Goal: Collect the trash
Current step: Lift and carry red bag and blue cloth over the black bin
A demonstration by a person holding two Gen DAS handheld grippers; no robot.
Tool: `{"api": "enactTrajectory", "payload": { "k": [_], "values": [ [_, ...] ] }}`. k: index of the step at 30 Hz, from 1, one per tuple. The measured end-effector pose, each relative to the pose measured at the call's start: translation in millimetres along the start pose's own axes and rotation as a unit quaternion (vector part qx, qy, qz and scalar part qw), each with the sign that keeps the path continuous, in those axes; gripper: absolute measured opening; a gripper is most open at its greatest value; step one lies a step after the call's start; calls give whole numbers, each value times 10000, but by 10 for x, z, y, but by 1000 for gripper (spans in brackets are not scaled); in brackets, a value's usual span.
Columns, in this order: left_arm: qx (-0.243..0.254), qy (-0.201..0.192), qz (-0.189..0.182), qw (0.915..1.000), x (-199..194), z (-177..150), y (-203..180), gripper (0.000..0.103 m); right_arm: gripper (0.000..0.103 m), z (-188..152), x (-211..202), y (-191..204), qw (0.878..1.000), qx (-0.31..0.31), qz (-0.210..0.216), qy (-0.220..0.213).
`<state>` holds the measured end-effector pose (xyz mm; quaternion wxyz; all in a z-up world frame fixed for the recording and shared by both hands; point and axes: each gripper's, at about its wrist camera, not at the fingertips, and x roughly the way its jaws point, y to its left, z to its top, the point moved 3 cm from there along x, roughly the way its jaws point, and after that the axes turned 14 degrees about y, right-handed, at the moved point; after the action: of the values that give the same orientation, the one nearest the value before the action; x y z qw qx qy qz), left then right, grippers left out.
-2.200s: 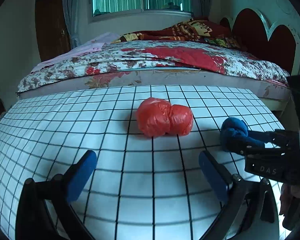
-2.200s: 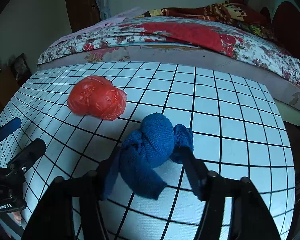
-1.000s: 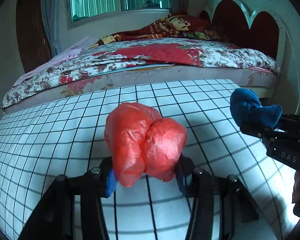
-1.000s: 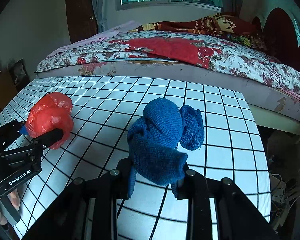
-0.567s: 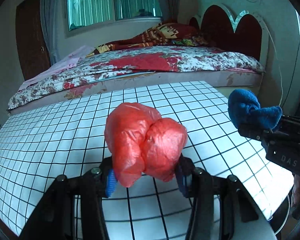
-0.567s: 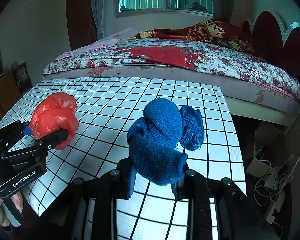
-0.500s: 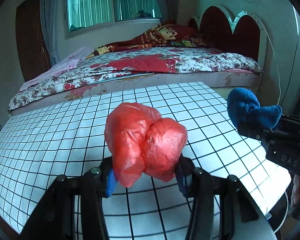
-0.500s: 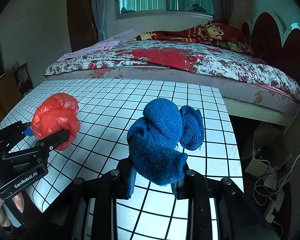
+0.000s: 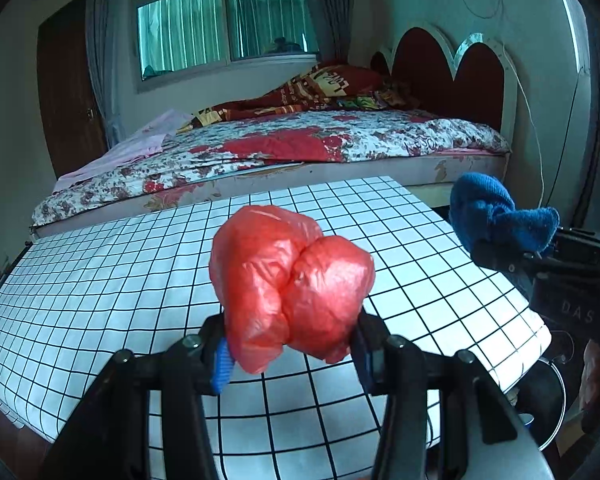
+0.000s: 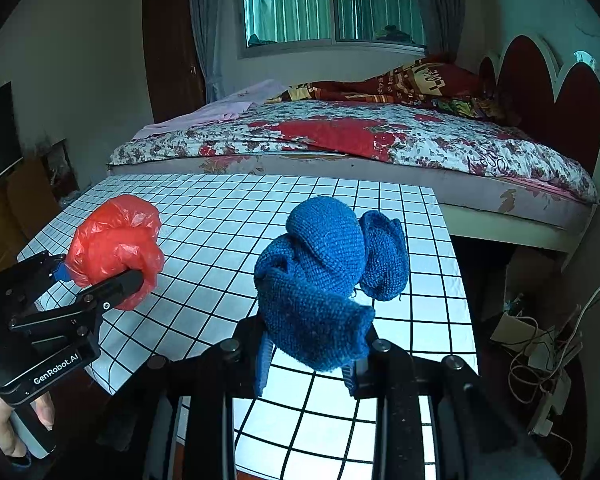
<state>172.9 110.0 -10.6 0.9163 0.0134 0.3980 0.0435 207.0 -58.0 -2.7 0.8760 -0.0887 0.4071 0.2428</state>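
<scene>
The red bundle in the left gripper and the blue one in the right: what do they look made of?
The red bundle looks like thin plastic film, probably a crumpled bag: glossy, slightly translucent, with sharp creases. The left gripper is clamped on it. The blue bundle looks like knitted fabric, perhaps a balled sock or cloth: matte, with visible ribbed stitches and fuzzy edges. The right gripper is clamped on it.

We've got a white table with a black grid up front, a bed with a red floral quilt right behind it, a scalloped dark-red headboard, a curtained window, and tangled cables on the floor.
</scene>
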Motion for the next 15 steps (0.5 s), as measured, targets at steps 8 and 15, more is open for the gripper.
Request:
{"api": "enactTrajectory", "payload": {
  "k": [8,15],
  "values": [
    [15,-246,-181,9995,-268,5,-194,49,30,-116,-347,-132,9996,120,-106,-231],
    [148,-356,-339,9987,-430,-89,-407,49,30,-248,-580,-184,9987,253,-202,-392]
  ]
}}
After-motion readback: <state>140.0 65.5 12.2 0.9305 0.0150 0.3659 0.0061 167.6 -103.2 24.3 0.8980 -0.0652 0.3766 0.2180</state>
